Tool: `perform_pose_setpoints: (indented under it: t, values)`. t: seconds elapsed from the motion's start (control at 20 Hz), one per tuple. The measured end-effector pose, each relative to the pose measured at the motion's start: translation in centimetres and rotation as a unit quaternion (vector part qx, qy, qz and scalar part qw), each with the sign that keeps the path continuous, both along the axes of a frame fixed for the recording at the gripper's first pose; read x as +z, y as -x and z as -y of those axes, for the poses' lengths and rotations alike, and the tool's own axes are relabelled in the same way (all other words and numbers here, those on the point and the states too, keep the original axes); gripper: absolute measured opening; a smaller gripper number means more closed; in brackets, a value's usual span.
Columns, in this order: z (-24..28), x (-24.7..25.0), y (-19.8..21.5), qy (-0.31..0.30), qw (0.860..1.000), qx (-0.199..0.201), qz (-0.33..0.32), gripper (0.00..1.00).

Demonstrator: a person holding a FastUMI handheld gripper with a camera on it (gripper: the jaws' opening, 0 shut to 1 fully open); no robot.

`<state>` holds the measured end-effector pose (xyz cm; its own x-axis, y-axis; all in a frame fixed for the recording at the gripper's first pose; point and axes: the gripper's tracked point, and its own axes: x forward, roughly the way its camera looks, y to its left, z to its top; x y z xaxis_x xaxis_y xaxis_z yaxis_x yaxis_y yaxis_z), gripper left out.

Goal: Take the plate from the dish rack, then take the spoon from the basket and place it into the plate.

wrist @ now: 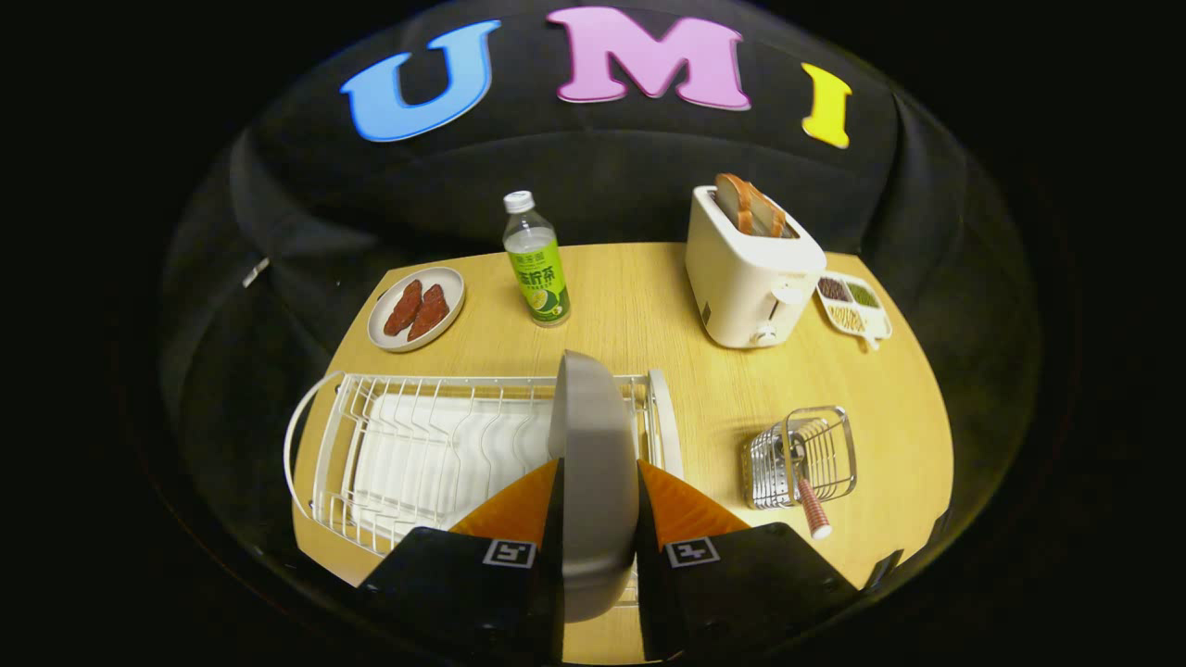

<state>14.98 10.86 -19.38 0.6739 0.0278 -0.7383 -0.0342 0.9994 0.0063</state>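
Fingers (pixel 598 519) clamped on the upright plate (pixel 593 463) (apparently above the dish rack (pixel 417 445)).

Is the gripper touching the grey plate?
Touching. In the gripper view both fingers press against the sides of the upright plate, with no gap, above the dish rack.

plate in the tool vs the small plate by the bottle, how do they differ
The grey plate stands on edge between the fingers of the tool, over the dish rack; the small plate lies flat on the table beside the bottle. The grey plate carries nothing; the small plate holds reddish food pieces. The grey plate is gripped; the small plate sits free. Both are round.
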Motion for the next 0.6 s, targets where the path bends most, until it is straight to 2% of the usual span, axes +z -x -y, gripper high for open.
perform_pose_setpoints:
  t: [0.35, 0.6]
  values:
    - [0.7, 2.5, -1.6, 0.029, 0.999, -0.013, 0.032, 0.36]
    - [4.3, 2.4, -1.8, 0.008, 0.998, -0.053, 0.019, 0.34]
